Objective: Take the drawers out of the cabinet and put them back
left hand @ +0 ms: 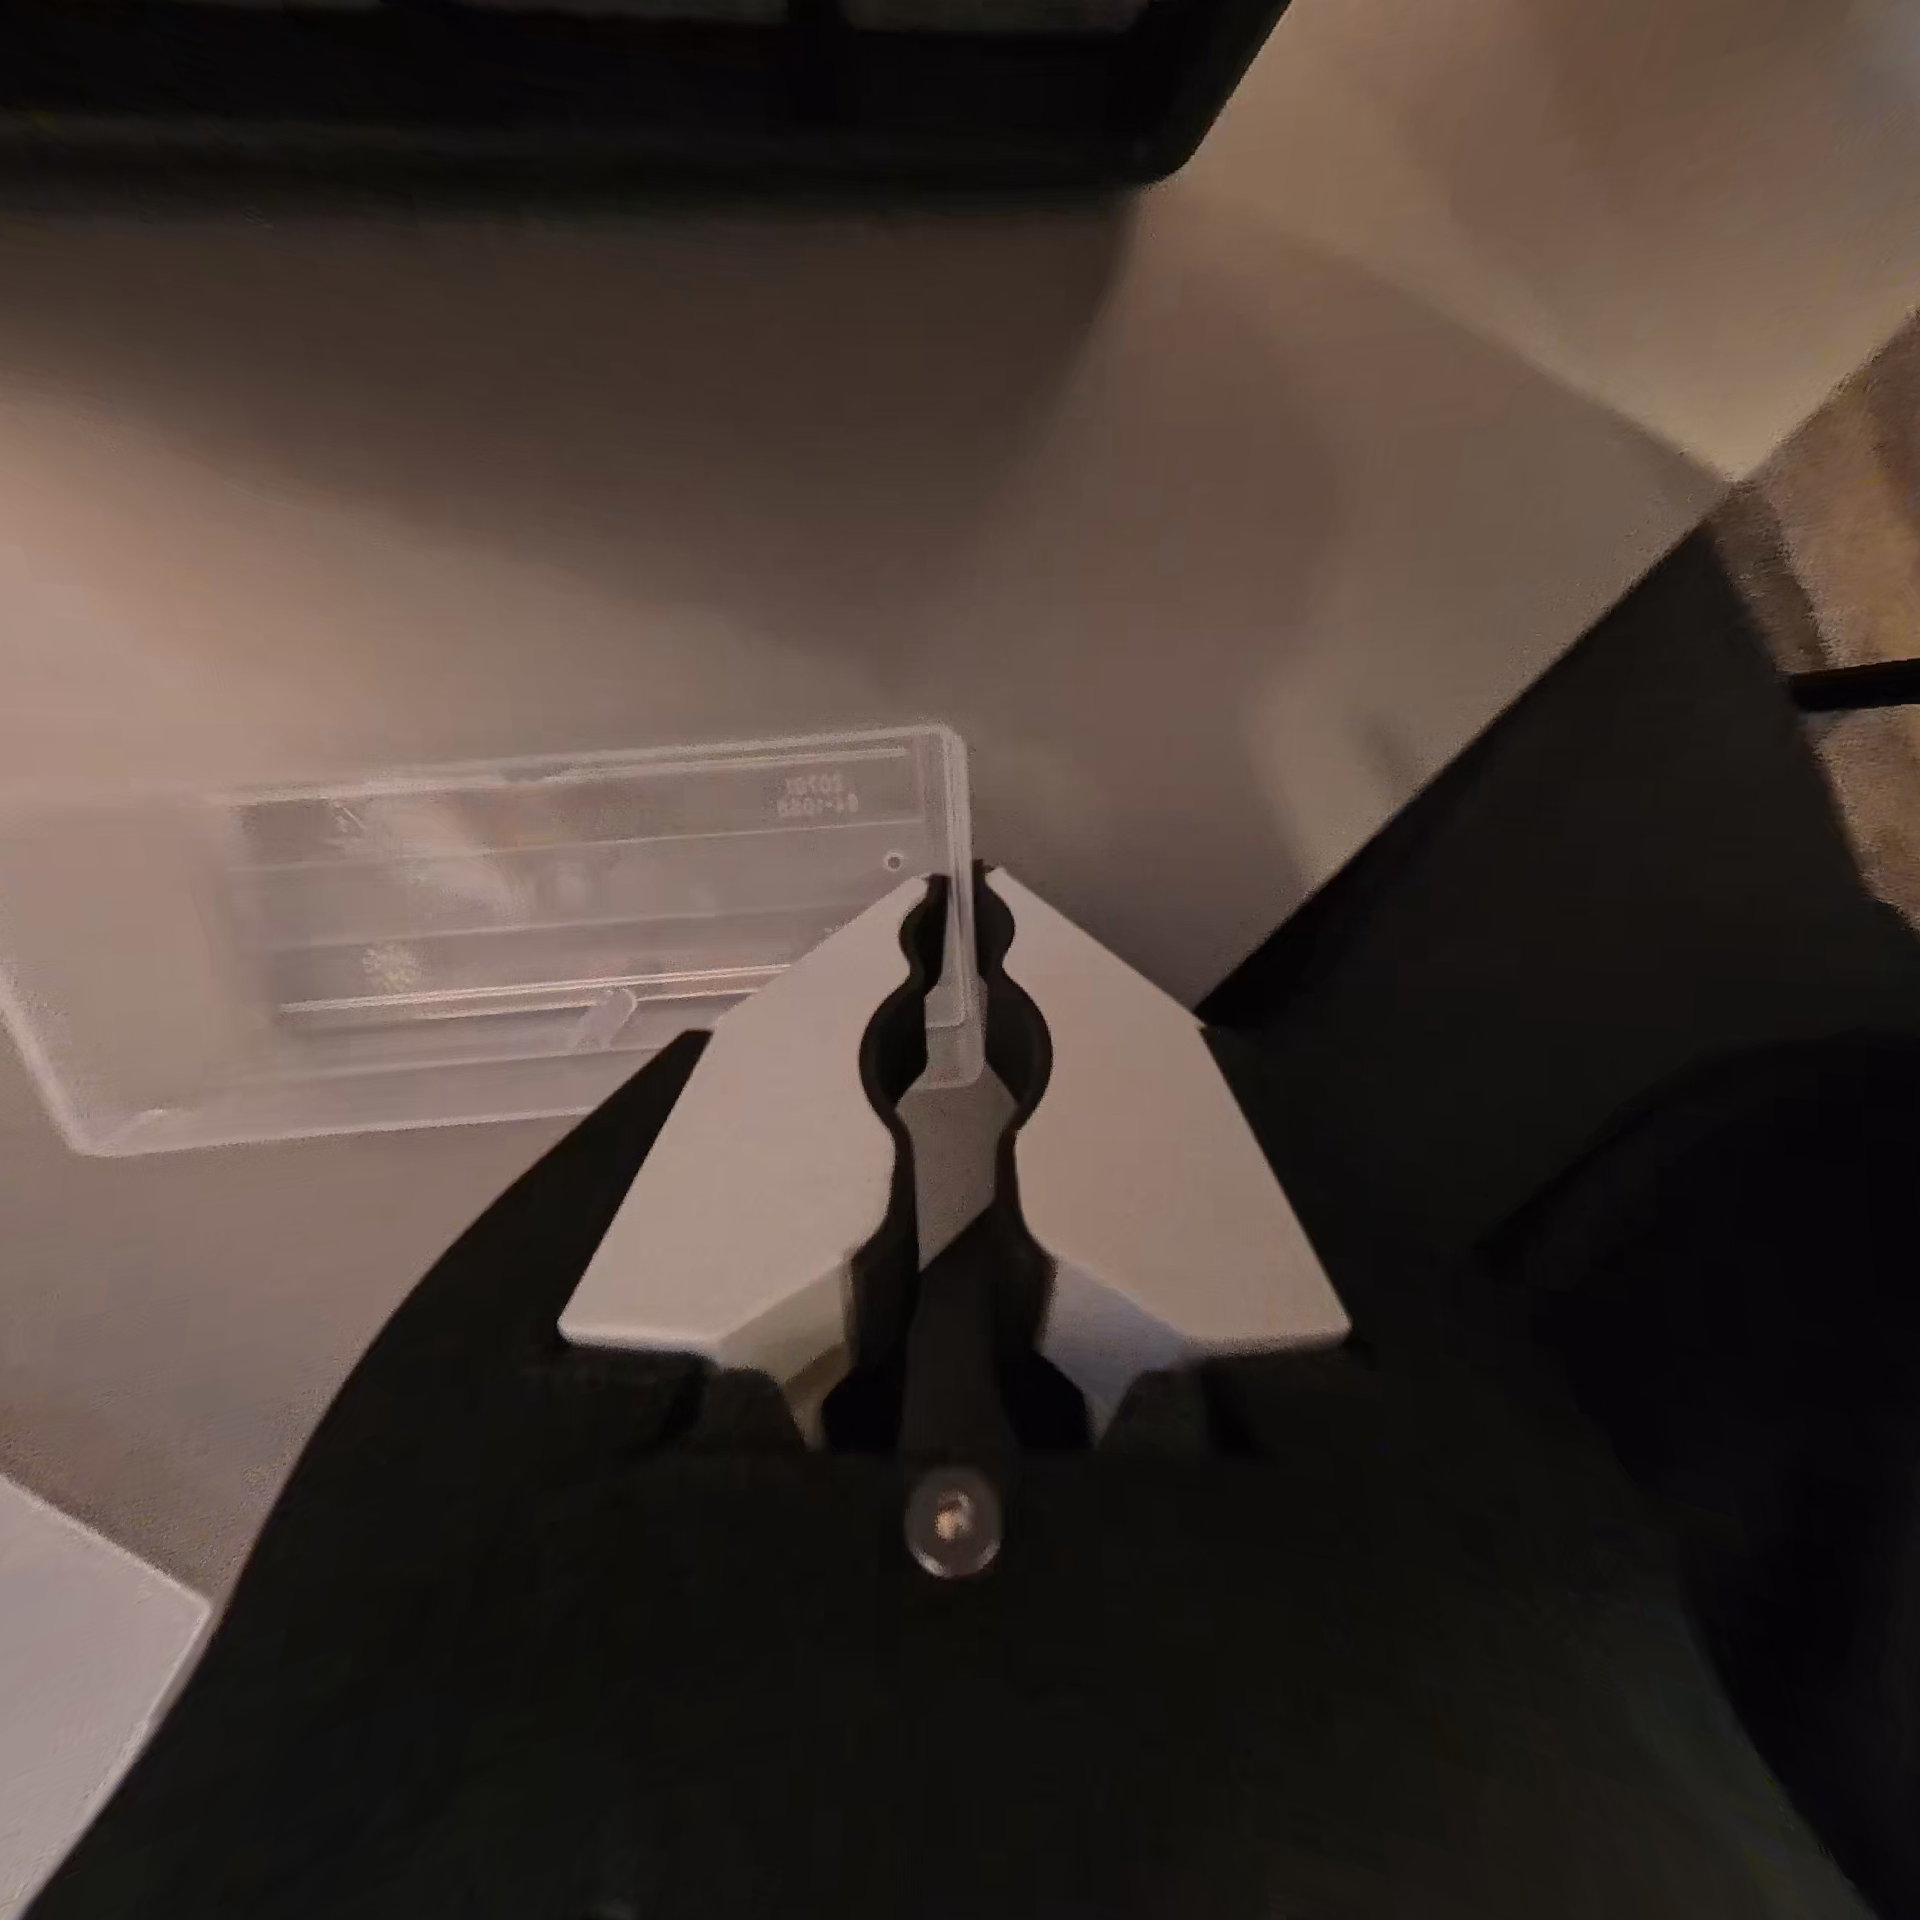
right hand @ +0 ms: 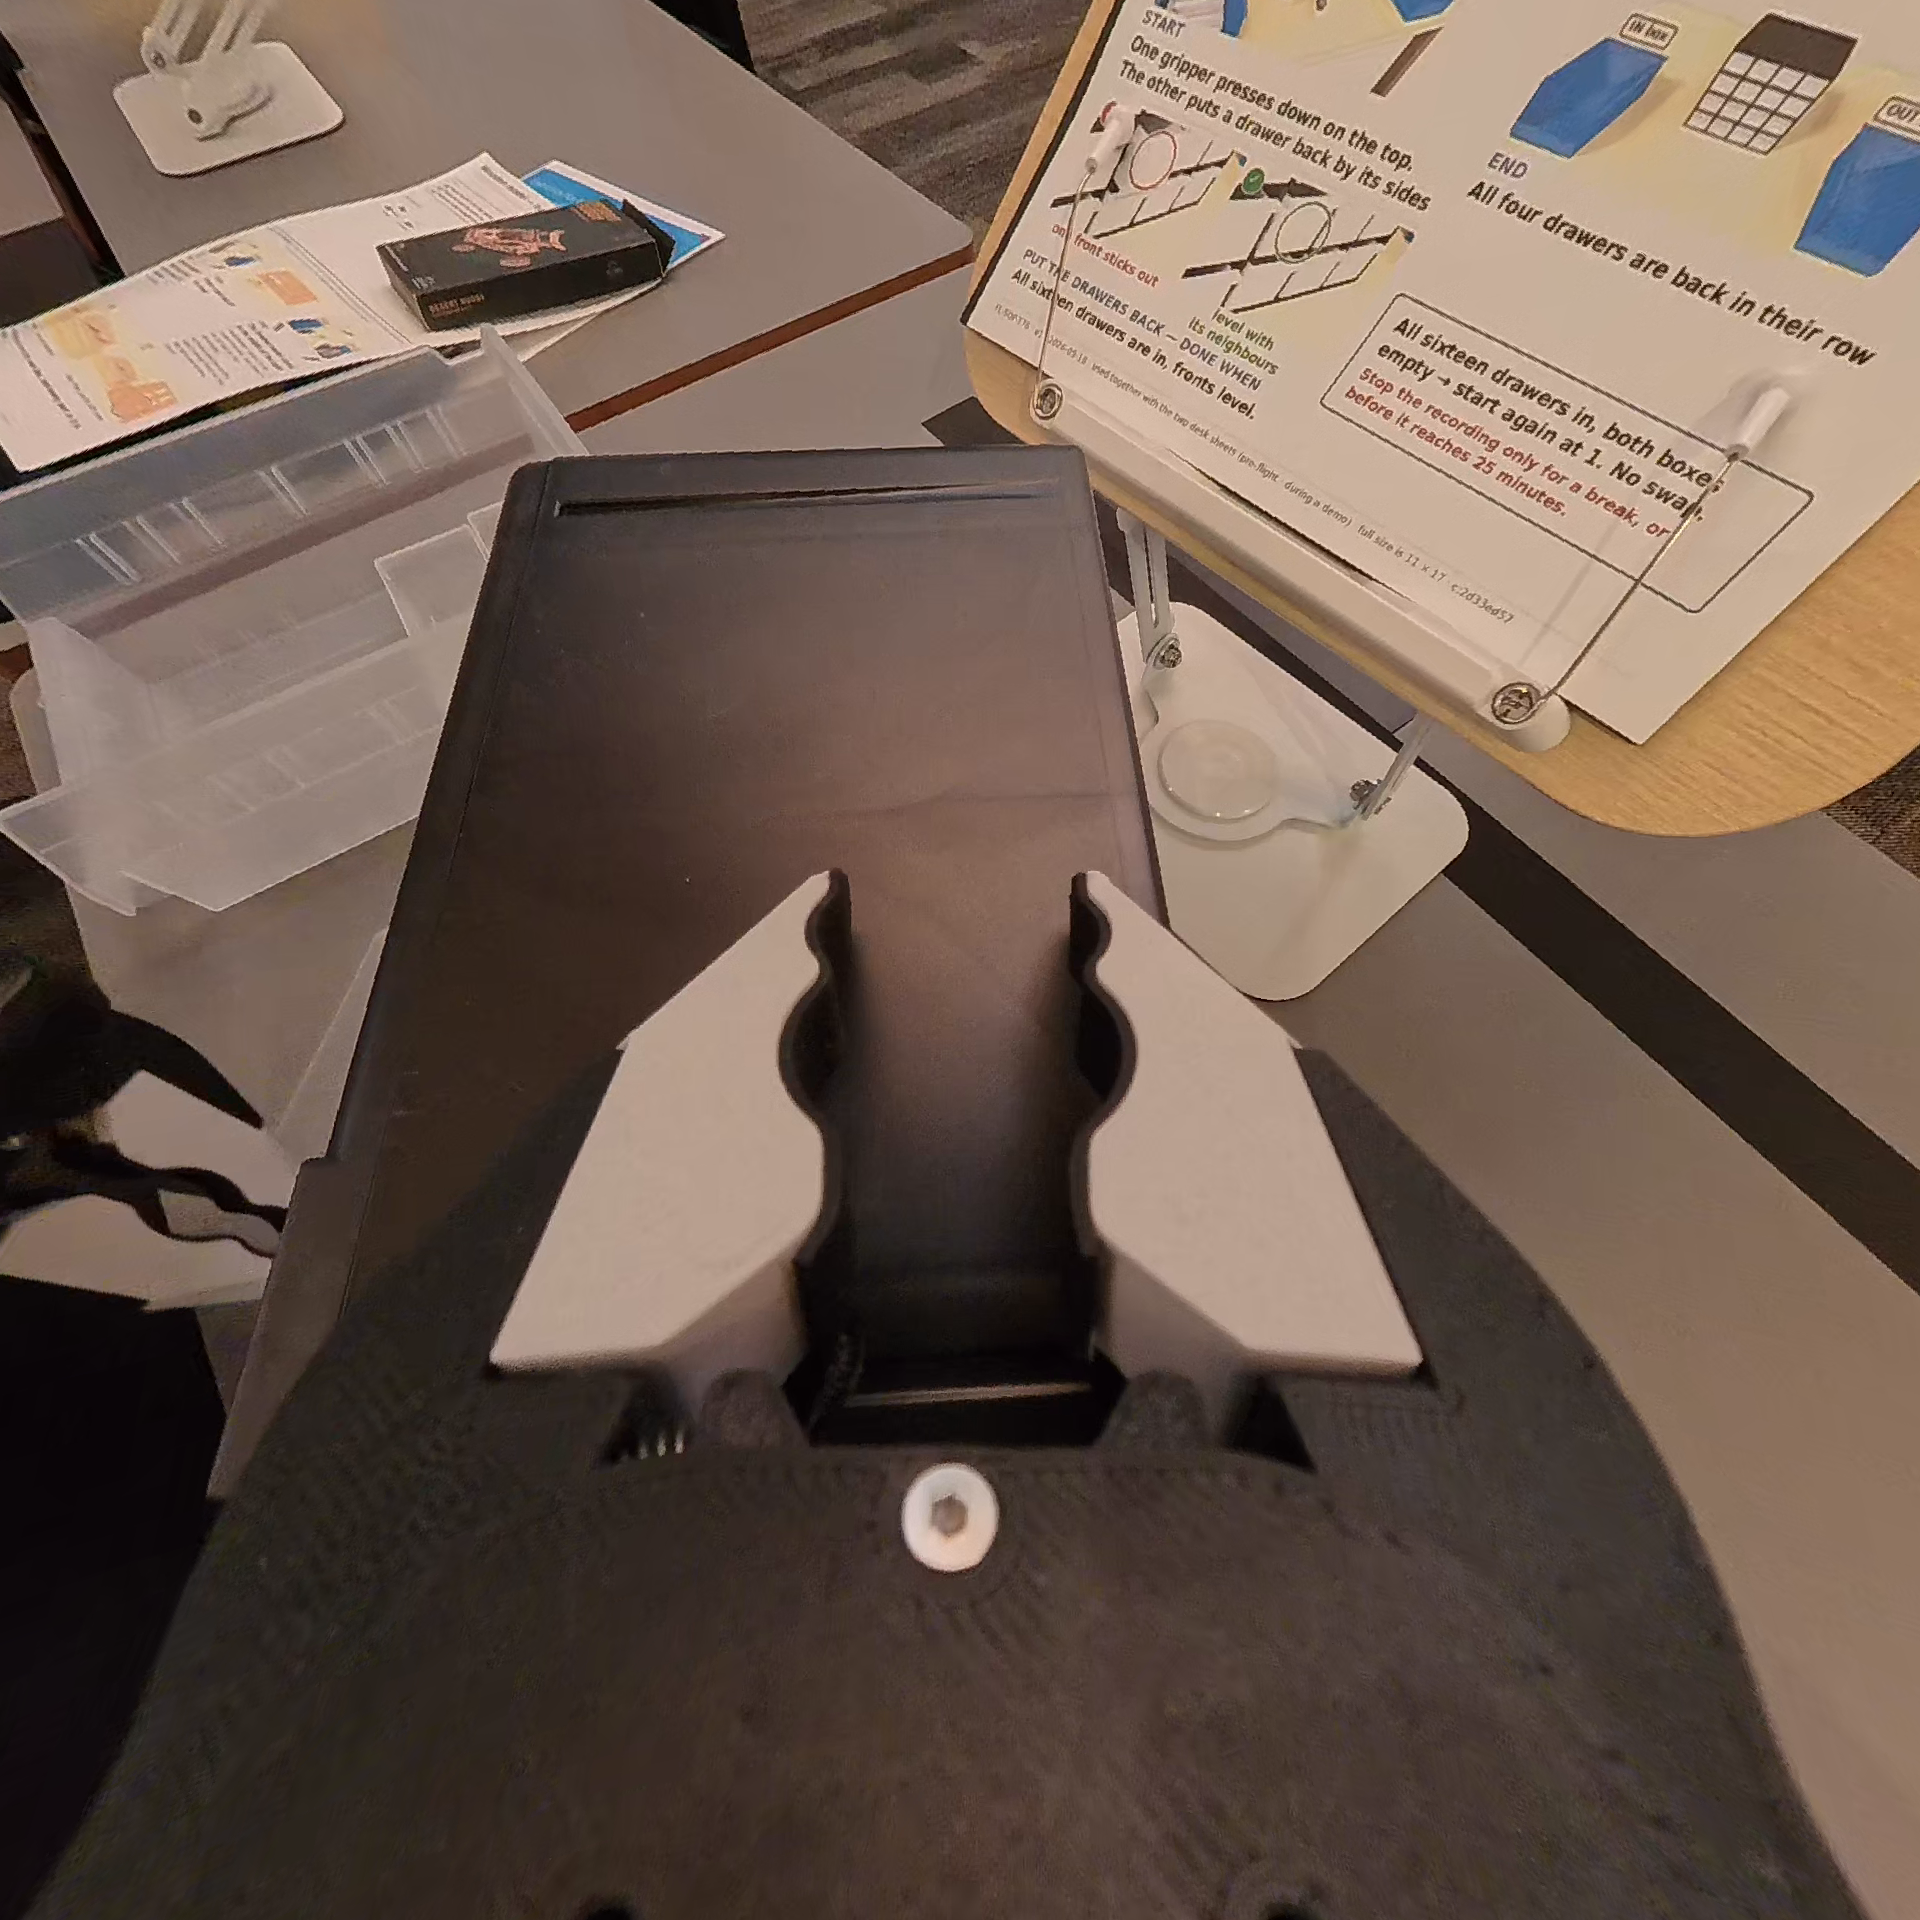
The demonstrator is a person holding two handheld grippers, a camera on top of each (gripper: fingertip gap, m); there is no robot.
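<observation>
**While one pair of tongs pinches a drawer, the other rests on the cabinet**

While the left tongs [left hand: 958,883] point forward and down, they are nipped tight on the thin end wall of a clear plastic drawer [left hand: 520,925], which hangs over the pale desk [left hand: 623,468] (whether it touches, I cannot tell). The right tongs [right hand: 956,883] are spread wide, empty, angled down over the black cabinet [right hand: 810,675] top. A clear bin [right hand: 208,644] sits left of it.

grippers: black printed bodies | grey wavy-edged fingers [right hand: 717,1122] | silver centre screw [right hand: 948,1515]
</observation>
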